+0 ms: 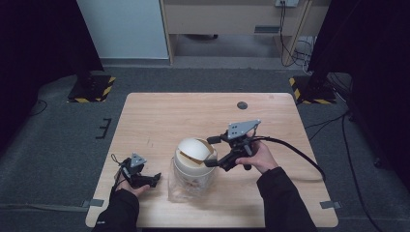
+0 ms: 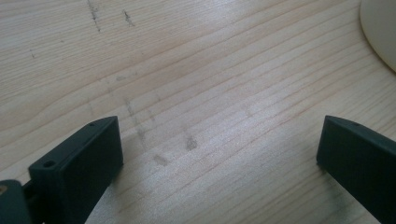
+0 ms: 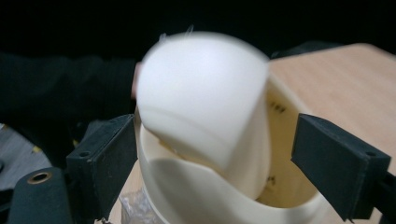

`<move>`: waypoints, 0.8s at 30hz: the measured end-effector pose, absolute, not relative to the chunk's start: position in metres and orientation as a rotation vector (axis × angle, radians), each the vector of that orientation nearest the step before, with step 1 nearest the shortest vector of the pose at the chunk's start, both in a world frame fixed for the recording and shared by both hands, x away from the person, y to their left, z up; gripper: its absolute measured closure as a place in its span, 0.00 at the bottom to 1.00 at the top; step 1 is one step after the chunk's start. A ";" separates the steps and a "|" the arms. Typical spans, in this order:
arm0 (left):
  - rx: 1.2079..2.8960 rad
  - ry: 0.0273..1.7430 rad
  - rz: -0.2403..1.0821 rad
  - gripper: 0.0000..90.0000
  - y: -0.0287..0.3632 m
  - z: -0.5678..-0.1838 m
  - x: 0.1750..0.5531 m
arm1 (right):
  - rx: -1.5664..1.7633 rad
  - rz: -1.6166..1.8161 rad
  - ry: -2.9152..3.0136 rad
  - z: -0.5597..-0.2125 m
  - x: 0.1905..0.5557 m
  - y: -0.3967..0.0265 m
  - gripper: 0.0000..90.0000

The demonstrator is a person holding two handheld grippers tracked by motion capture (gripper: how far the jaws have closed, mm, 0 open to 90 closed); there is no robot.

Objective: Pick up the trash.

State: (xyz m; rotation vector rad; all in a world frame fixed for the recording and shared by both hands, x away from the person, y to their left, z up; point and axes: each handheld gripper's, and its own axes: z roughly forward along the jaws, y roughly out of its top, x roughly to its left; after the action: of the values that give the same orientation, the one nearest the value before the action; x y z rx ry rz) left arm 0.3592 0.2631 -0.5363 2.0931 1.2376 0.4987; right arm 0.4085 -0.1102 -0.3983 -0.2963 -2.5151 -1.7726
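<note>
A small cream bin (image 1: 193, 169) with a domed swing lid (image 1: 192, 149) and a clear lower body stands near the table's front middle. My right gripper (image 1: 212, 152) is at its right side, open, one jaw on either side of the lid's rim. In the right gripper view the lid (image 3: 201, 98) is blurred and tilted between the jaws of the right gripper (image 3: 212, 140), and I cannot tell whether they touch it. My left gripper (image 1: 154, 179) rests low on the table left of the bin, open. The left gripper (image 2: 219, 135) holds nothing, with bare wood between its jaws and the bin's cream edge (image 2: 380, 28) at the top right.
The wooden table (image 1: 159, 121) has a round cable hole (image 1: 242, 105) near its far edge. A thick black cable (image 1: 300, 154) trails right from the right gripper. Stand bases with hazard tape (image 1: 89, 89) sit on the floor beyond the table's far corners.
</note>
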 end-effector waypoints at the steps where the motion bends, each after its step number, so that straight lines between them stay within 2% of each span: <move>1: 2.093 1.238 0.499 0.00 0.263 -0.536 0.359 | -0.312 -1.809 -2.513 -0.392 0.408 -0.116 0.16; 3: 2.093 1.238 0.499 0.00 0.263 -0.536 0.359 | -0.402 -1.886 -2.524 -0.375 0.408 -0.134 0.17; 8: 2.093 1.238 0.499 0.00 0.263 -0.536 0.359 | -0.716 -2.075 -2.395 -0.367 0.413 -0.169 0.20; 13: 2.093 1.239 0.500 0.00 0.263 -0.536 0.359 | -1.087 -2.117 -2.498 -0.381 0.416 -0.212 0.15; 19: 2.093 1.239 0.500 0.00 0.263 -0.536 0.359 | -1.432 -2.045 -2.587 -0.405 0.419 -0.230 0.14; 20: 2.093 1.239 0.500 0.00 0.263 -0.536 0.359 | -1.473 -2.008 -2.616 -0.410 0.419 -0.231 0.15; 21: 2.093 1.239 0.500 0.00 0.263 -0.536 0.359 | -1.513 -1.965 -2.676 -0.419 0.420 -0.235 0.23; 22: 2.093 1.239 0.500 0.00 0.263 -0.536 0.359 | -1.513 -1.965 -2.676 -0.419 0.420 -0.235 0.23; 23: 2.092 1.239 0.500 0.00 0.263 -0.536 0.359 | -1.573 -1.959 -2.673 -0.428 0.421 -0.235 0.30; 24: 2.093 1.239 0.500 0.00 0.263 -0.536 0.359 | -1.607 -1.932 -2.681 -0.432 0.423 -0.234 0.31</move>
State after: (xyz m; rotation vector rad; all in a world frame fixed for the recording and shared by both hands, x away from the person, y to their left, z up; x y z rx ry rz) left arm 0.3592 0.2629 -0.5363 2.0928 1.2386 0.4997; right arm 0.4226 -0.2338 -0.4324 -1.6074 -2.6805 -1.9321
